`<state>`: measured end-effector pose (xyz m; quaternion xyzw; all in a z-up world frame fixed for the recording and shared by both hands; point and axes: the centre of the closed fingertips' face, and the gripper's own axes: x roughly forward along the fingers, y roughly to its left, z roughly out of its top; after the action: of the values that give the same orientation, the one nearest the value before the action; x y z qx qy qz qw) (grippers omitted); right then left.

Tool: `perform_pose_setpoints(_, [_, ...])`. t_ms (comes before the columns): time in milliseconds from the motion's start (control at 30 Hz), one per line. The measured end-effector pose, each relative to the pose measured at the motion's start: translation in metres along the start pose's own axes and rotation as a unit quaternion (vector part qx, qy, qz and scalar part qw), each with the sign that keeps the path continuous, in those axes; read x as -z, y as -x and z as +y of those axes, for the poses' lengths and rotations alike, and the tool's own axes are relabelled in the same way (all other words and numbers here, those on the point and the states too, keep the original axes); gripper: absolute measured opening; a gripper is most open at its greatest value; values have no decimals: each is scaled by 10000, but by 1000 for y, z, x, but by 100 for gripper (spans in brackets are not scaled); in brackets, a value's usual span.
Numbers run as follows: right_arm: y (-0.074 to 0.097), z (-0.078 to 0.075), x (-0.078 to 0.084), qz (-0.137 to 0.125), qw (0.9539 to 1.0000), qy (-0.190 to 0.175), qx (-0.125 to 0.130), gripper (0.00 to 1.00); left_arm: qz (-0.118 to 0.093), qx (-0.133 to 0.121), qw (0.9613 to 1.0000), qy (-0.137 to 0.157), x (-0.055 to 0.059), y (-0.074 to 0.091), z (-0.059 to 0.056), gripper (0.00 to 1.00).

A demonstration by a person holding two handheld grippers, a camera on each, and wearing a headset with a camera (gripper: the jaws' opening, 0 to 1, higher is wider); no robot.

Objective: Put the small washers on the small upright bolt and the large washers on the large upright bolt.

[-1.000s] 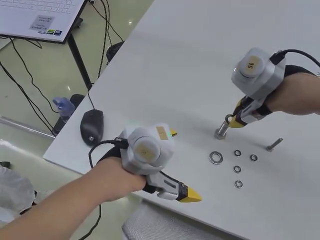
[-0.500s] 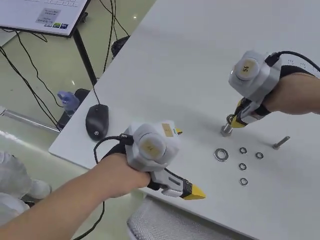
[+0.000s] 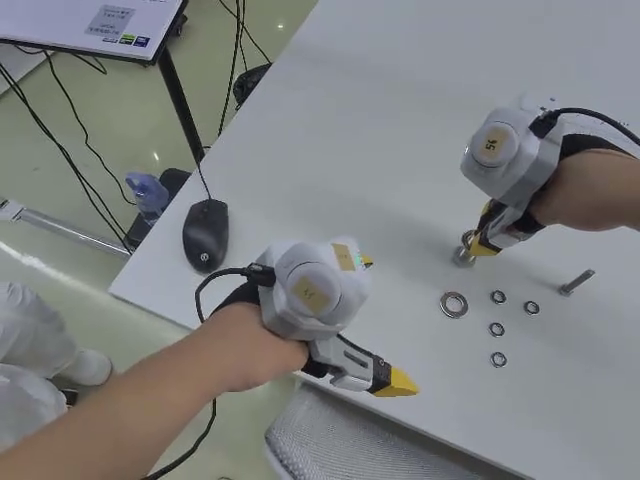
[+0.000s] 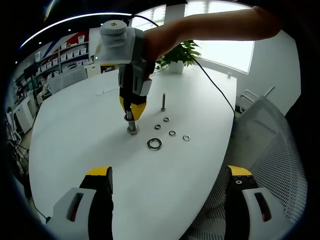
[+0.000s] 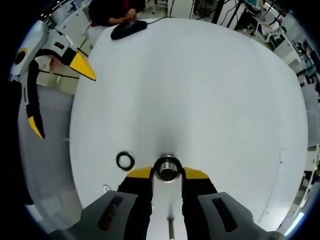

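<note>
I am holding the right gripper [image 3: 478,246] down at the top of the large upright bolt [image 3: 464,257], which is standing on the white counter [image 3: 400,120]. In the right gripper view its jaws are sitting narrow, pinching a large washer [image 5: 158,169] right over the bolt's top. A second large washer [image 3: 454,304] is lying flat on the counter just beside the bolt. Four small washers [image 3: 497,329] are lying loose in a cluster near it, between the large bolt and the small bolt [image 3: 577,282]. In the left gripper view the small bolt is looking upright. I am hovering the left gripper [image 3: 384,322] over the counter's near edge, well apart from the parts, its jaws spread wide with nothing between them. A black mouse [image 3: 205,233] is resting near the counter's far corner.
</note>
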<state>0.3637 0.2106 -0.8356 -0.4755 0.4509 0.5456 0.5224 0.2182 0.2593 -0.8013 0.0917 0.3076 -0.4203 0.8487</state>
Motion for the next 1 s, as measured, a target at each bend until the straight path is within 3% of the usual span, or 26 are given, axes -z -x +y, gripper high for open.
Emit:
perform_pose_setpoints(800, [-34,-6,2,119,9999,-68,-40,21,52,2,10000,-24,3,-1,0,92])
perform_pose_setpoints(1000, [-33,-3,1,74,10000,-58,-14,22,79,12,10000,-27,6,-1,-3,92])
